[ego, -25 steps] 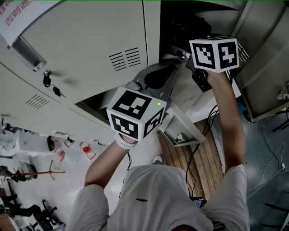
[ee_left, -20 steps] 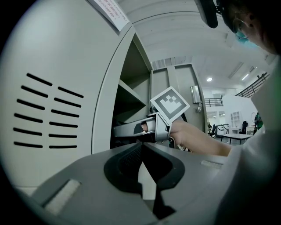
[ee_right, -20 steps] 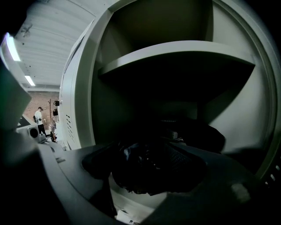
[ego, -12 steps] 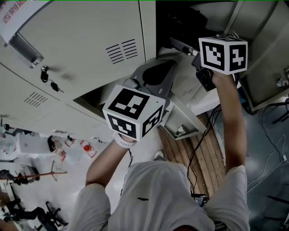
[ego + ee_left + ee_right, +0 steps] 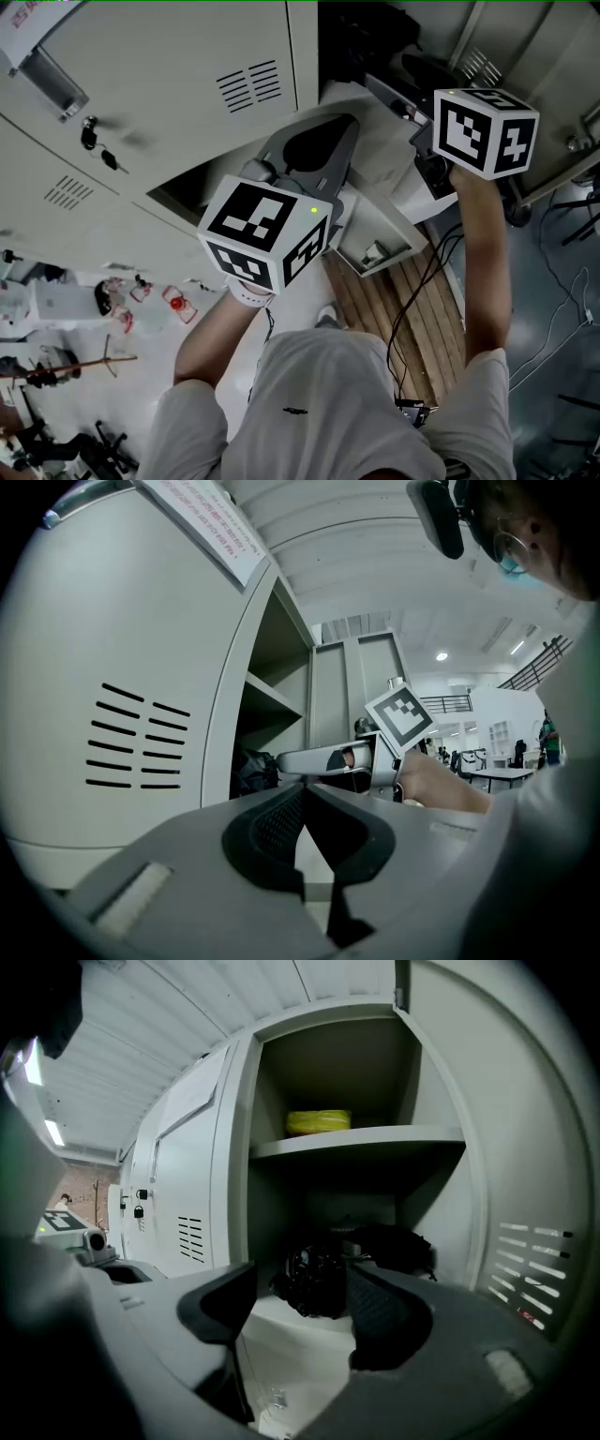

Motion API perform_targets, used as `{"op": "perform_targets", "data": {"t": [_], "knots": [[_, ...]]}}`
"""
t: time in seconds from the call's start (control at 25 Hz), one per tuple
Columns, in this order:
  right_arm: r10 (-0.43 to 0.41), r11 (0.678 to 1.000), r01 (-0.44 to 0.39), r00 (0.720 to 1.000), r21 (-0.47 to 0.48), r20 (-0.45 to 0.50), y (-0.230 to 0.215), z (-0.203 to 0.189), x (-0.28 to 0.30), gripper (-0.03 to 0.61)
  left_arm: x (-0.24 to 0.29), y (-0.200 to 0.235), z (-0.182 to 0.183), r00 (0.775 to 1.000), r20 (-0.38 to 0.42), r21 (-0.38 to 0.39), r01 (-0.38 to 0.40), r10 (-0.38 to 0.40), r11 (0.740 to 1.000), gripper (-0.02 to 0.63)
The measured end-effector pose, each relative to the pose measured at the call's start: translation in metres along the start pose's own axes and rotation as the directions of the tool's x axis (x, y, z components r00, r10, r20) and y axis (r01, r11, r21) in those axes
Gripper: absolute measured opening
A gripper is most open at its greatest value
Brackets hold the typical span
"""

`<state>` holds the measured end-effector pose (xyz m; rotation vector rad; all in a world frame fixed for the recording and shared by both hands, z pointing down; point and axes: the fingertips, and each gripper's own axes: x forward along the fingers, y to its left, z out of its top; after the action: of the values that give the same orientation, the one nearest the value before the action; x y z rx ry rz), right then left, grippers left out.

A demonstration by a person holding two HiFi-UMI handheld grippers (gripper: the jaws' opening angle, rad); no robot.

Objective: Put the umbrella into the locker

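Head view steeply down from above; gripper views level, close, both facing locker (image 5: 427, 1082).

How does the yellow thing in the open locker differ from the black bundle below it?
The yellow thing is bright, low and flat, on the upper shelf. The black bundle, likely the umbrella, is dark, lumpy and bulkier, on the compartment floor below. Both lie inside one locker.

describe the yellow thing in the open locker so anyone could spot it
Find the open pale grey metal locker. A grey shelf splits it, and the flat yellow object lies alone on top of that shelf. It is the only bright thing inside; the crumpled black bundle lies below the shelf.
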<state>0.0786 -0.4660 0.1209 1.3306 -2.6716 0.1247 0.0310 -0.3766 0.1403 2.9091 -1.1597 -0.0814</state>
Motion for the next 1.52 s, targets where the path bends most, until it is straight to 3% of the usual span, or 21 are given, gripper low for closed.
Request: {"op": "perform_targets", "data": {"t": [0.16,0.24,0.72,1.52], "knots": [[-0.023,1.000,0.023,0.999,-0.015,0.025,0.006,-0.002,-0.017,0.261,-0.013,-0.002,-0.001,1.000,0.008,-0.003,-0.007,0.007,1.000,0.017],[-0.046,0.999,0.047,0.998,-0.017,0.046,0.007,-0.003,-0.026,0.195,-0.018,-0.003,-0.005,1.000,0.003,-0.002,-0.010,0.010,1.000,0.018],[-0.208,0.978,0.208,0.974,0.003,0.090,0.000,-0.038,-0.084,0.002,-0.045,-0.023,-0.028,1.000,-0.006,-0.009,0.011,-0.011,1.000,0.017],[-0.332,0.943,0.331,0.941,0.019,0.067,0.027,-0.117,-0.167,0.002,-0.086,-0.058,-0.072,0.999,-0.010,-0.023,0.036,-0.037,0.999,0.017]]}}
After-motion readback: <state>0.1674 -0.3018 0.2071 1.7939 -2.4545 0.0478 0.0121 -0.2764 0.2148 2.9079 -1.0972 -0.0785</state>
